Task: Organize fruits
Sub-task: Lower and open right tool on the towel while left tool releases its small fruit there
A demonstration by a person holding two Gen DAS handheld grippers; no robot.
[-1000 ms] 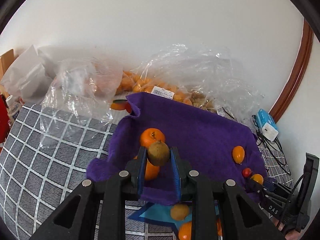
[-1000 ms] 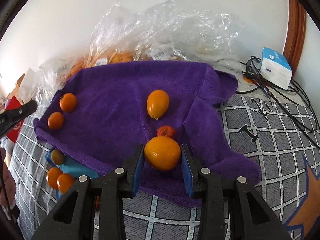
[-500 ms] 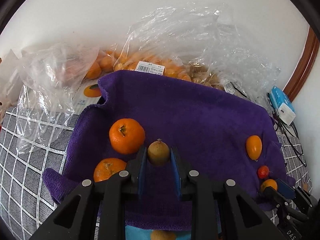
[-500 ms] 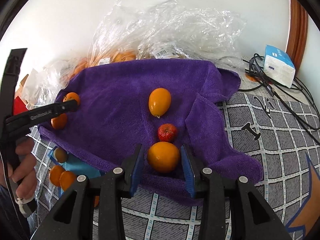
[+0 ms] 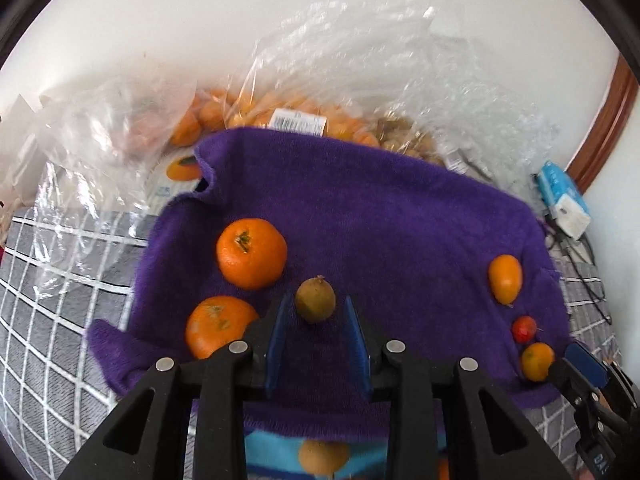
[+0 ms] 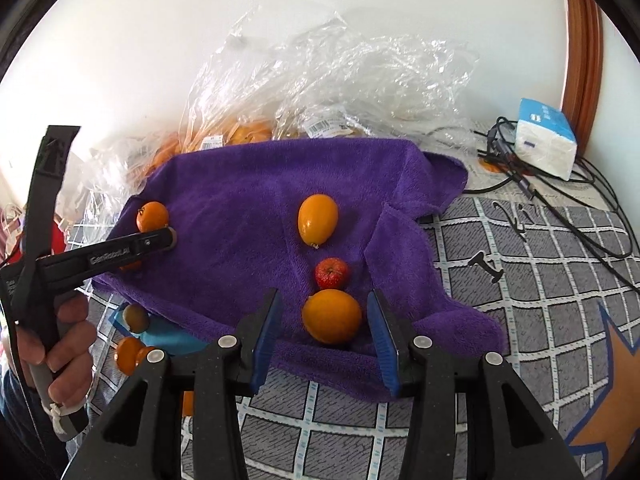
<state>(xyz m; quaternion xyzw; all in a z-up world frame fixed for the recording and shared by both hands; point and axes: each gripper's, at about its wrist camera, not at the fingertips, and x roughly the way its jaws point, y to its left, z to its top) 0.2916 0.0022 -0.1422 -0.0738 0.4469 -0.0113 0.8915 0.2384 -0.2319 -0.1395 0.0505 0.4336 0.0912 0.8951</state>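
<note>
on purple towel (image 5: 384,216), both fruits let go
left claw (image 5: 316,320) opening, brown fruit (image 5: 315,298) now loose between pads, no longer pinched; right claw (image 6: 324,324) widening around round orange fruit (image 6: 332,315) resting beside small red fruit (image 6: 331,273).

Bare purple towel (image 5: 380,216) centre; tangerines (image 5: 251,253) left; plastic bags (image 5: 360,80) crowding behind
</note>
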